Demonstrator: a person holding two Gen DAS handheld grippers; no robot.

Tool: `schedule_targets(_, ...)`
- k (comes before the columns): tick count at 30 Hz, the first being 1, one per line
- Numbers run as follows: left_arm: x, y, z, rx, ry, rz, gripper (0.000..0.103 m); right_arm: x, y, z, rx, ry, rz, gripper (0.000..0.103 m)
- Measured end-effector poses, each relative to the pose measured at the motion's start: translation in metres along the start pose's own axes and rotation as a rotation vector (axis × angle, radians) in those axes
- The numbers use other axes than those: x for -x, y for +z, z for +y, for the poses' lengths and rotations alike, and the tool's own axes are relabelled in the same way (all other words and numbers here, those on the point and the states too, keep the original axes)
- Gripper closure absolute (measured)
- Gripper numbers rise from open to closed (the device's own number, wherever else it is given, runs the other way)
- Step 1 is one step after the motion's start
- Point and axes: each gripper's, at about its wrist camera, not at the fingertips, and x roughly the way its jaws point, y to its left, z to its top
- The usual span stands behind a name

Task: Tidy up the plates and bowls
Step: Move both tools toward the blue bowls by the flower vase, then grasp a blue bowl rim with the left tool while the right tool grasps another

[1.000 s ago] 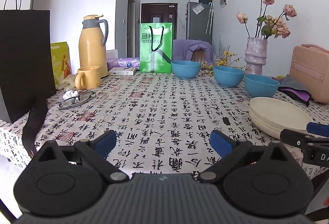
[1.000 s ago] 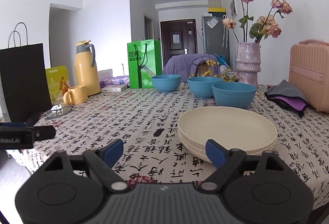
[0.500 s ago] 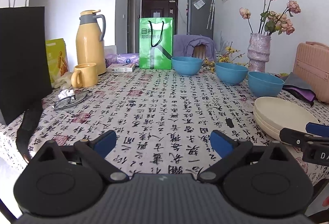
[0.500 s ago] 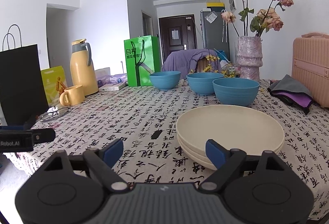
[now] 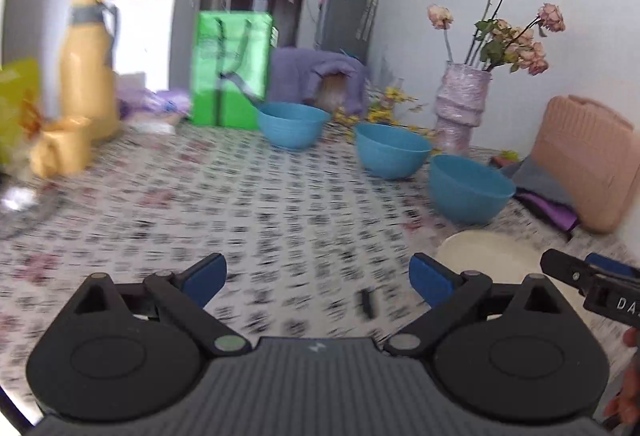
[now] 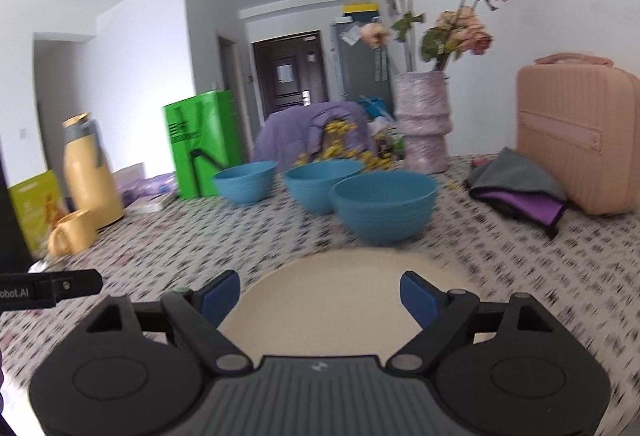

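Note:
Three blue bowls stand apart on the patterned tablecloth: near (image 5: 470,190) (image 6: 384,206), middle (image 5: 392,152) (image 6: 320,184) and far (image 5: 292,124) (image 6: 246,182). A stack of cream plates (image 6: 340,296) (image 5: 488,256) lies in front of the near bowl. My right gripper (image 6: 320,294) is open and empty, hovering over the plates' near rim. My left gripper (image 5: 318,276) is open and empty above the cloth, left of the plates; the right gripper (image 5: 592,276) shows at its right edge.
A pink case (image 6: 576,140) and folded grey-purple cloth (image 6: 520,188) sit at the right. A vase of dried roses (image 6: 424,124) stands behind the bowls. A green bag (image 5: 230,68), yellow thermos (image 5: 90,68) and yellow mug (image 5: 60,152) stand at the left.
Both grippers have moved forward over the table toward the bowls. The right one now hangs over the plates. Both views are motion-blurred. The jaws stay open.

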Motion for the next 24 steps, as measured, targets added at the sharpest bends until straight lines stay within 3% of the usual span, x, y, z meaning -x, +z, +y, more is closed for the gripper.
schedule_targets(6, -0.061, 0.037, -0.032, 0.012, -0.088, 0.048, 0.003, -0.042, 0.041, -0.049, -0.051, -0.056, 0.031, 0.016)
schedule_targets(12, -0.126, 0.072, -0.061, 0.025, -0.213, 0.111, 0.004, -0.100, 0.072, -0.092, -0.103, -0.079, 0.123, 0.017)
schedule_targets(17, -0.193, 0.093, -0.080, 0.092, -0.246, 0.178, 0.006, -0.154, 0.091, -0.111, -0.134, -0.067, 0.189, 0.019)
schedule_targets(19, -0.223, 0.097, -0.082, 0.135, -0.255, 0.214, 0.010, -0.177, 0.095, -0.118, -0.147, -0.065, 0.209, 0.022)
schedule_targets(24, -0.282, 0.097, -0.089, 0.203, -0.277, 0.323, 0.033, -0.228, 0.094, -0.131, -0.222, -0.070, 0.289, 0.043)
